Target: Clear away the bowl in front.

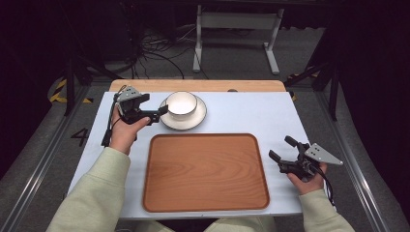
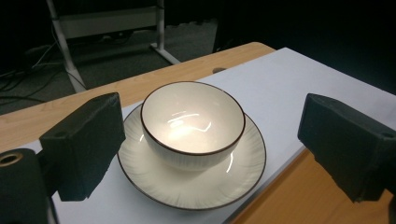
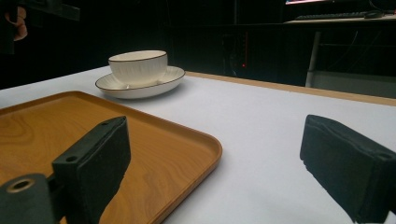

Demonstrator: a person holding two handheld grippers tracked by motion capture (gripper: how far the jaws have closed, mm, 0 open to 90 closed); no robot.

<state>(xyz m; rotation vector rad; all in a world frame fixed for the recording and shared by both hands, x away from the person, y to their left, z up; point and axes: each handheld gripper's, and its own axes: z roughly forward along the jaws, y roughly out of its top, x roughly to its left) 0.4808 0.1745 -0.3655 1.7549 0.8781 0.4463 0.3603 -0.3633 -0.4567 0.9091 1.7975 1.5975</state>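
While the white bowl (image 1: 182, 103) sat in its saucer (image 1: 199, 119) at the table's twelve o'clock, the left gripper (image 1: 163, 110) hovered at the saucer's nine o'clock edge, jaws spread wide and holding nothing. In the left gripper view, the bowl (image 2: 193, 122) stood between the parted jaws, apart from both. The right gripper (image 1: 283, 149), at the wooden tray's (image 1: 205, 171) three o'clock, was likewise wide open and empty, with bare white table (image 1: 270, 113) beyond it. The bowl hid the saucer's far rim in the right gripper view; its near side showed (image 3: 140, 87).
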